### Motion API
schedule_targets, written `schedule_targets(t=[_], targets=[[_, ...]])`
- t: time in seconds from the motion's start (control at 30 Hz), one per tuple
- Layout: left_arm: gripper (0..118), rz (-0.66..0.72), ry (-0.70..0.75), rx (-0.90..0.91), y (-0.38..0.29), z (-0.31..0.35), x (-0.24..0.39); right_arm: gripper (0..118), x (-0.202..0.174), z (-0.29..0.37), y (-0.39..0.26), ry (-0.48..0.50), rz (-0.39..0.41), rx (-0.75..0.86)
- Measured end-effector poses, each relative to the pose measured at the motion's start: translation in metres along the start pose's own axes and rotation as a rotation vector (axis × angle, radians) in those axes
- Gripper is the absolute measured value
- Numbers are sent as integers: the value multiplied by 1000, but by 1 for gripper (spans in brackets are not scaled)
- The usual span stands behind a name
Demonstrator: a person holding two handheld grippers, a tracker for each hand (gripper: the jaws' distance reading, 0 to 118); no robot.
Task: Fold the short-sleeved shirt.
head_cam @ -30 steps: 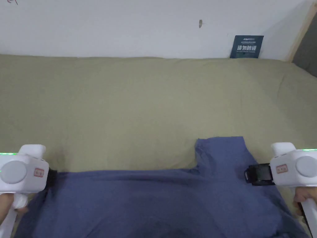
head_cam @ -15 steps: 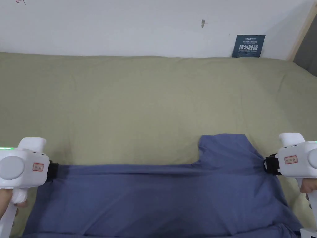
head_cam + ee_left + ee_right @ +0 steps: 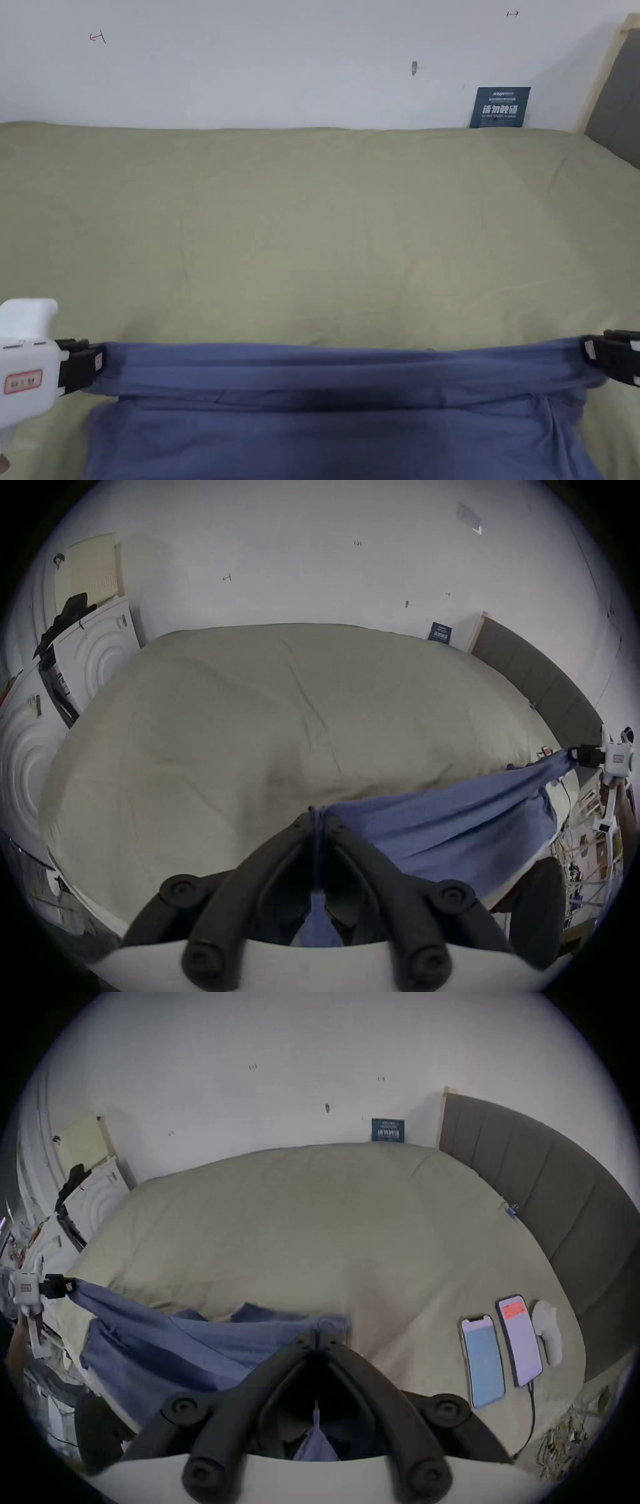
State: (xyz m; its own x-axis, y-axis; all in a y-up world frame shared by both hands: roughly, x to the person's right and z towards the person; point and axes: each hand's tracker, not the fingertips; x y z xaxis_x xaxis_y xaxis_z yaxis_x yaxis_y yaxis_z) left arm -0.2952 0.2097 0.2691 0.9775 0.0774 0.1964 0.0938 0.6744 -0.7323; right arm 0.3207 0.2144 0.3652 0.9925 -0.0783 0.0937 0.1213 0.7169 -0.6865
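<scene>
The blue short-sleeved shirt hangs stretched between my two grippers above the near edge of the olive bed. Its top edge runs taut from left to right and the rest drops below. My left gripper is shut on the shirt's left end; in the left gripper view the jaws pinch blue cloth at the tips. My right gripper is shut on the right end, and the right gripper view shows its jaws closed on the shirt.
Two phones and a white controller lie on the bed's right part near a dark padded headboard. A blue sign leans on the white wall behind. White appliances stand left of the bed.
Both grippers moved apart and lifted the shirt's edge off the bed. The sleeve that lay flat on the bed has come up, and the cloth now hangs taut.
</scene>
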Motion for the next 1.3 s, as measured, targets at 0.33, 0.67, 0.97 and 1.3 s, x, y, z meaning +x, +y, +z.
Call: schedule_targets(t=[0.33,0.67,0.97,1.3], targets=[[6,-13,-19,16,-81,23,-3,0,-4,22,-103,0,19,-67],[108,23,26,-36,-106,11,-10,115,7,1,-123,-53,-64,-111],[0,28,85,73,-78,54,8,0,-48,50,-104,-119,30,106],[0,294,-159,-124,-40,18,-59,0,-116,86,-85,-151,83,320]])
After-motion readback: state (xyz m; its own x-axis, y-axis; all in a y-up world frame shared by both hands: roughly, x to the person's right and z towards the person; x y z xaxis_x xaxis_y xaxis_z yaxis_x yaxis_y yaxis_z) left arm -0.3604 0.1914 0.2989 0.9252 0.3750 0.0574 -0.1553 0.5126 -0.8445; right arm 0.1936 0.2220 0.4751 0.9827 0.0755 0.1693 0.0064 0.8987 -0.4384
